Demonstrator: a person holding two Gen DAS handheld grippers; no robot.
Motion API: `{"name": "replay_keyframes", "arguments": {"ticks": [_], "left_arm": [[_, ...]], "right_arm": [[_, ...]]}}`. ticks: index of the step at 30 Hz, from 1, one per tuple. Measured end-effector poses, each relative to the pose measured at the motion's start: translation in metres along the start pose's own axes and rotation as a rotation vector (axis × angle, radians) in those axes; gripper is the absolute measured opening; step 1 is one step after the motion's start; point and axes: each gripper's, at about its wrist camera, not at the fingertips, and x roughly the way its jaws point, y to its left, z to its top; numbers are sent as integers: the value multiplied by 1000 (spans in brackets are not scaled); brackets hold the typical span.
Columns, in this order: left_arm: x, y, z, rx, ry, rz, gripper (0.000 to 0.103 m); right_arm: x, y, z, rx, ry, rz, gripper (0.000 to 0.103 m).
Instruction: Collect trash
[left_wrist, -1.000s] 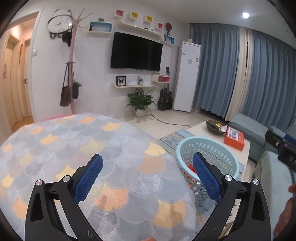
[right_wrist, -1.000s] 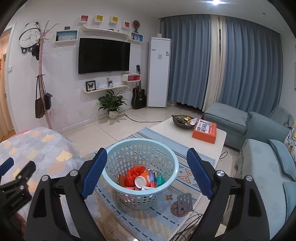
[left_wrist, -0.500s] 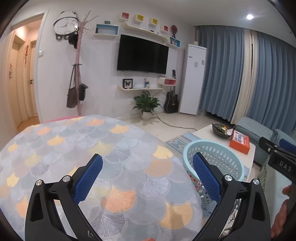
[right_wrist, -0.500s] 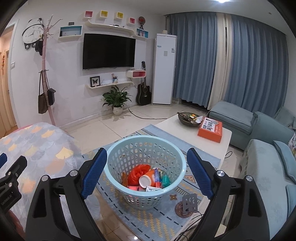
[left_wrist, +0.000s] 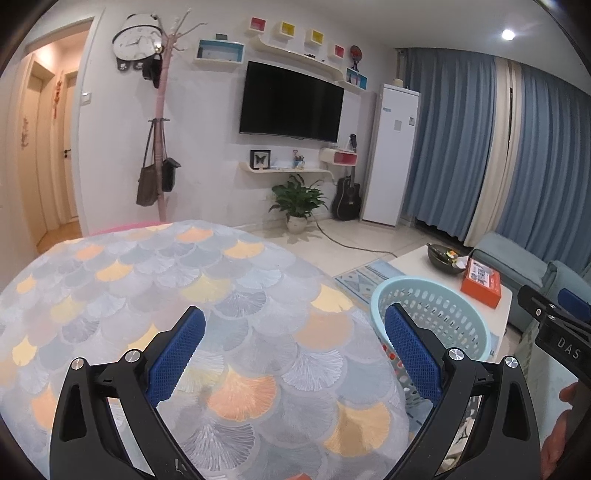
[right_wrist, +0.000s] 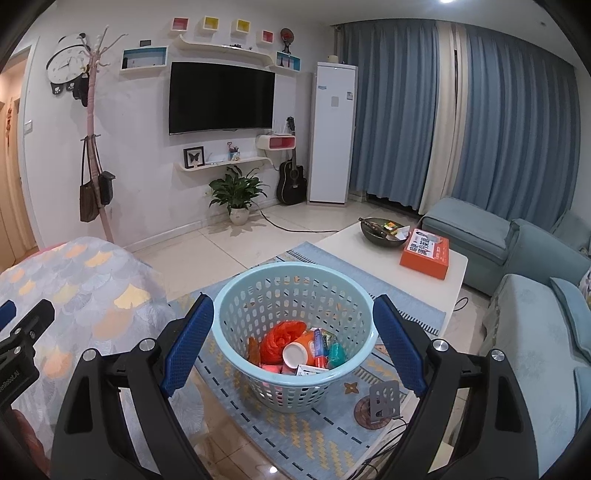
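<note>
A light blue plastic basket stands on the rug and holds trash: a red bag, an orange-and-white cup and several small packets. My right gripper is open and empty, held above and in front of the basket, which shows between its fingers. My left gripper is open and empty above a round table with a fan-patterned cloth. The basket also shows in the left wrist view, to the right of the table.
A white coffee table behind the basket carries an orange box and a dark bowl. Blue sofas stand on the right. A small metal stand and cables lie on the rug. The cloth-covered table is at left.
Both grippers have drifted slightly, so the basket and table sit a little further right and lower in view. Both stay open and empty. The trash in the basket has not moved.
</note>
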Motion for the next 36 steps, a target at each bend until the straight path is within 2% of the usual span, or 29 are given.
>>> {"name": "replay_keyframes", "arguments": {"ticks": [36], "left_arm": [[2,-1,-2,-1,6,15,95]], "right_arm": [[-3,2,0,12,-9,12,84]]}}
